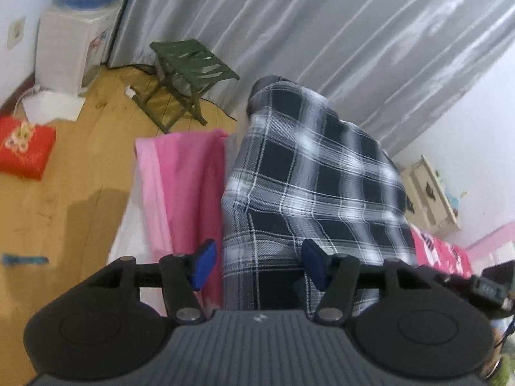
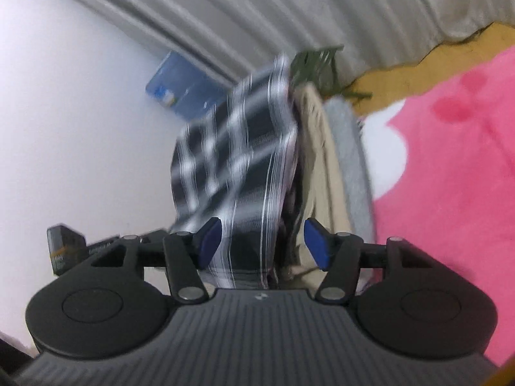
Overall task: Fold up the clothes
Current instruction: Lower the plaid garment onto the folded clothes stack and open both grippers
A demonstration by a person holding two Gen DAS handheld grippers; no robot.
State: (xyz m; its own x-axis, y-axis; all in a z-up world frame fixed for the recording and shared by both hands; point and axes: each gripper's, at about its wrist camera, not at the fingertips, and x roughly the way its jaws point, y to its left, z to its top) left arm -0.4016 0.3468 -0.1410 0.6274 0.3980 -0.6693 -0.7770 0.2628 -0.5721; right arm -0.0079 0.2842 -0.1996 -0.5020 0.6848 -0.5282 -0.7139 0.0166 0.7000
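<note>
While both my hand-held grippers sit released, the left hand-held gripper (image 1: 256, 263) and right hand-held gripper (image 2: 262, 244) each have blue pads apart with nothing pinched. That black-and-white plaid flannel shirt (image 1: 309, 173) lies folded on the pink bed sheet (image 1: 180, 180), probably parked beside the beige folded garment (image 2: 317, 160) to form a stack.
</note>
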